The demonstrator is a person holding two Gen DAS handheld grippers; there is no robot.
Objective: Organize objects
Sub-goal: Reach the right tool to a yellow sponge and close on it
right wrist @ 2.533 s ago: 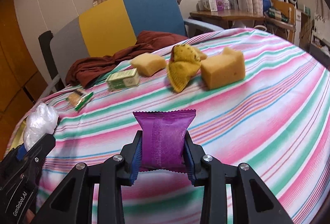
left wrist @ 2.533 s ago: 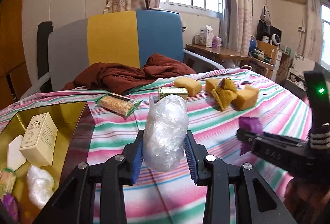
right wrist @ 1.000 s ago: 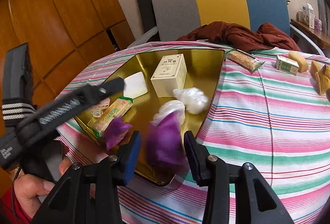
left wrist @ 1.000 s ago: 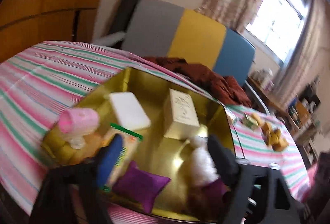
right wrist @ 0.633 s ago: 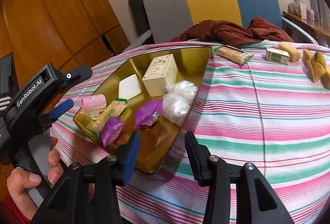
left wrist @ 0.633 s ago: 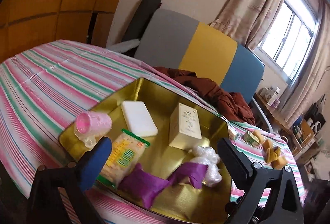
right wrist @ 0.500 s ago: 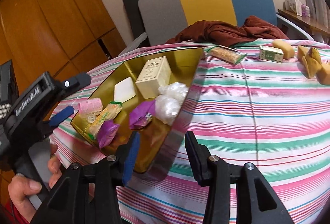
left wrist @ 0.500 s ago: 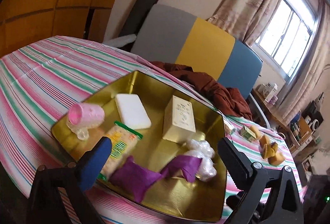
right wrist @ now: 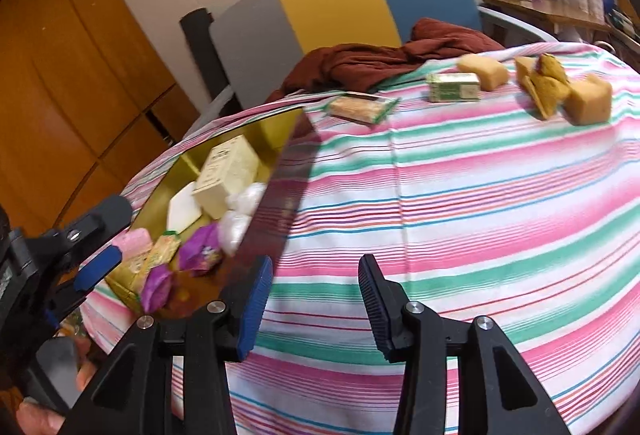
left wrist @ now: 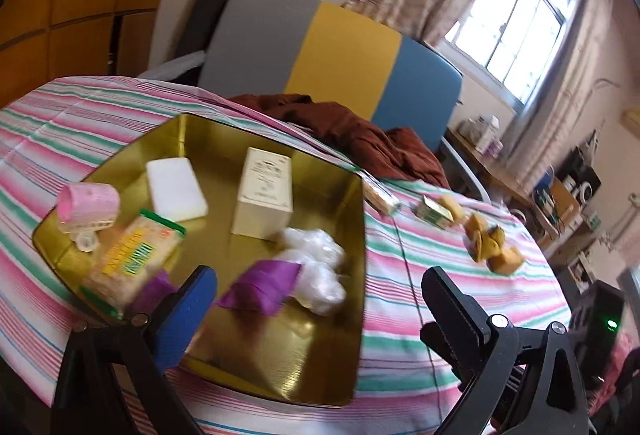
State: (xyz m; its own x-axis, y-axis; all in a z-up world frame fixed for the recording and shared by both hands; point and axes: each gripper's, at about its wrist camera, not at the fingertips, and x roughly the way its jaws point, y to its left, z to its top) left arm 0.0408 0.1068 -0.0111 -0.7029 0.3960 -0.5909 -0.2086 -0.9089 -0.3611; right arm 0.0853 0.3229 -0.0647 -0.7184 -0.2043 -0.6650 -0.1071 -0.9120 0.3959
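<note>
Sponges (right wrist: 588, 99), snack packet (right wrist: 360, 107), green box (right wrist: 454, 87) left on striped table (right wrist: 480, 203), outside gold tray (left wrist: 320, 363). Both hand-held grippers, left (left wrist: 320, 299) and right (right wrist: 316, 287), held wide apart, empty. Sponges judged light, squashy; best pinched across middle.

Tricolour chair (left wrist: 340, 63) behind table, maroon cloth (right wrist: 384, 63) draped (crumpled); curtained window (left wrist: 516, 35).

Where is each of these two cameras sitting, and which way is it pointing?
Left wrist: rides the left gripper, looking down along its open jaws into the gold tray.
Right wrist: rides the right gripper, jaws open, looking across the striped tablecloth toward the sponges; the left gripper and the person's fingers show at its left edge.
Shared: both see the tray, the cream box and the tricolour chair.
</note>
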